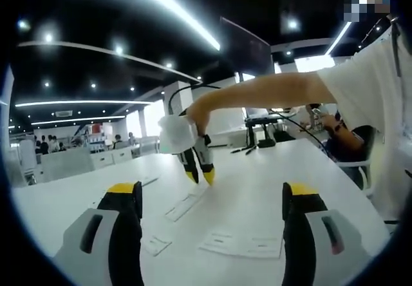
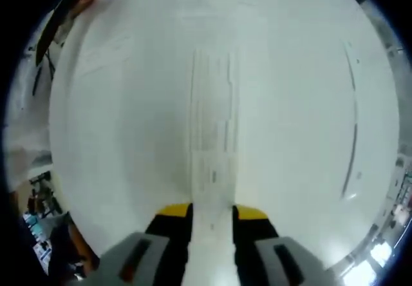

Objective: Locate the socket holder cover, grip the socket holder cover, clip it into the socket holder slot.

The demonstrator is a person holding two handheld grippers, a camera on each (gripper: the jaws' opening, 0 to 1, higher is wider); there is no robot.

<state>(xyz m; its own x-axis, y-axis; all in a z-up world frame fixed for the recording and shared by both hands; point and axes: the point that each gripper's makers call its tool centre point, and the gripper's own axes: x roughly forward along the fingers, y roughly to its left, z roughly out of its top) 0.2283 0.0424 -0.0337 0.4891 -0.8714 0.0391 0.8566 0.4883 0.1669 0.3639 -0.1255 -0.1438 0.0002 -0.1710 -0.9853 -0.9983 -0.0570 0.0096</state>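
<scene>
While the left hand-held gripper (image 1: pixel 212 199) is hovering low over the white worktop (image 1: pixel 257 183) with its two yellow-tipped jaws standing wide apart and nothing between them, the right hand-held gripper (image 1: pixel 201 176) is coming into the left gripper view from the right, held by a person's bare arm (image 1: pixel 270 89) and pointing its yellow tips down at the worktop. Those tips are sitting at or just above the far end of a long white strip, the socket holder cover (image 1: pixel 185 205), which is lying flat on the worktop; whether they are touching it cannot be told from here. Nearer the camera, two more flat white pieces are lying on the worktop: a small one (image 1: pixel 154 244) close to the left jaw and a wider one, seemingly the socket holder (image 1: pixel 241 244), between the two jaws. In the right gripper view the right hand-held gripper (image 2: pixel 212 218) is looking straight down, its jaws set narrow on either side of the socket holder cover (image 2: pixel 212 125), which is running away from them along the worktop (image 2: pixel 302 93); the picture is too blurred to tell whether the jaws are pressing on it.
</scene>
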